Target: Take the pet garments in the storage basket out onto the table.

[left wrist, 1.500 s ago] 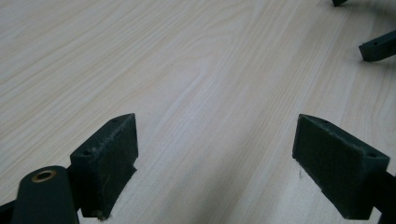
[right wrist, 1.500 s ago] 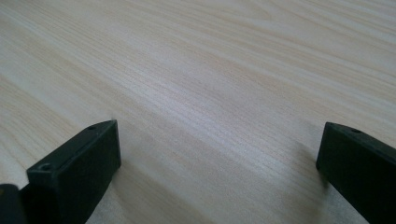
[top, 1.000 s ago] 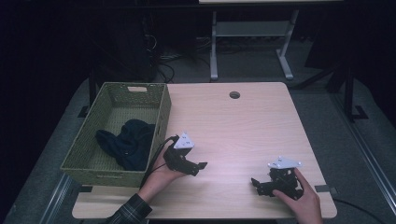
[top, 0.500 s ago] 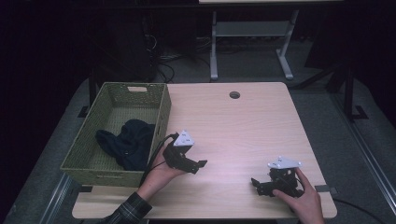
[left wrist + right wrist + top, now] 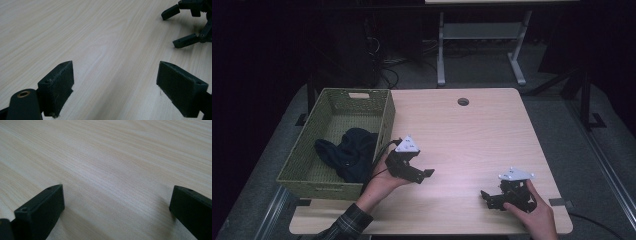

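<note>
Grippers both low over the tabletop [image 5: 472, 135] now, each in a hand at the near edge. The left gripper [image 5: 424, 174] sits just beside the near right corner of the green basket [image 5: 384, 117], held in the person's left hand [image 5: 379, 182], its nose aimed toward the right side. In the left gripper view its jaws stand wide apart with bare pale wood between them and nothing gripped. Off at the top right of that view is the right gripper [image 5: 183, 26], also spread.

Over by the near right corner of the tabletop, the right gripper rests close to the wood, the right hand [image 5: 539, 215] wrapped round its back, its grey three-cornered plate [image 5: 515, 175] facing up. In the right gripper view its jaws gape wide too, only wood grain between them.

The basket stands along the left edge of the tabletop, and a dark cloth [image 5: 347, 152] lies bundled inside it, toward its near end, well clear of both sets of jaws. A round cable hole [image 5: 463, 101] sits near the far edge.
</note>
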Available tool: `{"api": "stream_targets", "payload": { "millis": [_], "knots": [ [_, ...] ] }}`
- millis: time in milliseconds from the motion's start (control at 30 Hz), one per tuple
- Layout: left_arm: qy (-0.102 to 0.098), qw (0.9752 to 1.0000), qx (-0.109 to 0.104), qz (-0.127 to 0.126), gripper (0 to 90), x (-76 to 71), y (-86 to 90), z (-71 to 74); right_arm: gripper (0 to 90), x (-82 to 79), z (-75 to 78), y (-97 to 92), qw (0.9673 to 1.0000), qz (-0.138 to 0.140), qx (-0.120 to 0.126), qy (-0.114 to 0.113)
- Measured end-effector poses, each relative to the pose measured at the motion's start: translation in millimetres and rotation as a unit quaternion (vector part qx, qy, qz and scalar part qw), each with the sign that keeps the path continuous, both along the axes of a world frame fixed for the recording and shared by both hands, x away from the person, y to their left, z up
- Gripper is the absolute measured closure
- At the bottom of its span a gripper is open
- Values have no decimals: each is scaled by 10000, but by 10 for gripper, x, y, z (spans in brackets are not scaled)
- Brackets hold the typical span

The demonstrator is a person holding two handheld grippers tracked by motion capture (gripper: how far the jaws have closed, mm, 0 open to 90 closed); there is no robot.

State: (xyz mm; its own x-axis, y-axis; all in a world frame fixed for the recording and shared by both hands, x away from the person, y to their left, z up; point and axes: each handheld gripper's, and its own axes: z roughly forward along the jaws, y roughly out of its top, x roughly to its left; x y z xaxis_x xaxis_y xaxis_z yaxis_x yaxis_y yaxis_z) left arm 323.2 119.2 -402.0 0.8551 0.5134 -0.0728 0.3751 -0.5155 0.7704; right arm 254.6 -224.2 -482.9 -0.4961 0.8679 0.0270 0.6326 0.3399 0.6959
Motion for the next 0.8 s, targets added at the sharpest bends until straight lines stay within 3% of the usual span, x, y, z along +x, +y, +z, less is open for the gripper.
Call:
{"api": "stream_targets", "payload": {
  "millis": [433, 800],
  "knots": [
    [-102, 9998, -133, -71, 139, 66, 50, 192, 0, 2, -1, -1, 10000, 9, 0, -9],
    [-4, 9993, -333, -141, 139, 101, 112, 354, 0, 2, -1, -2, 10000, 14, -2, -13]
  ]
}}
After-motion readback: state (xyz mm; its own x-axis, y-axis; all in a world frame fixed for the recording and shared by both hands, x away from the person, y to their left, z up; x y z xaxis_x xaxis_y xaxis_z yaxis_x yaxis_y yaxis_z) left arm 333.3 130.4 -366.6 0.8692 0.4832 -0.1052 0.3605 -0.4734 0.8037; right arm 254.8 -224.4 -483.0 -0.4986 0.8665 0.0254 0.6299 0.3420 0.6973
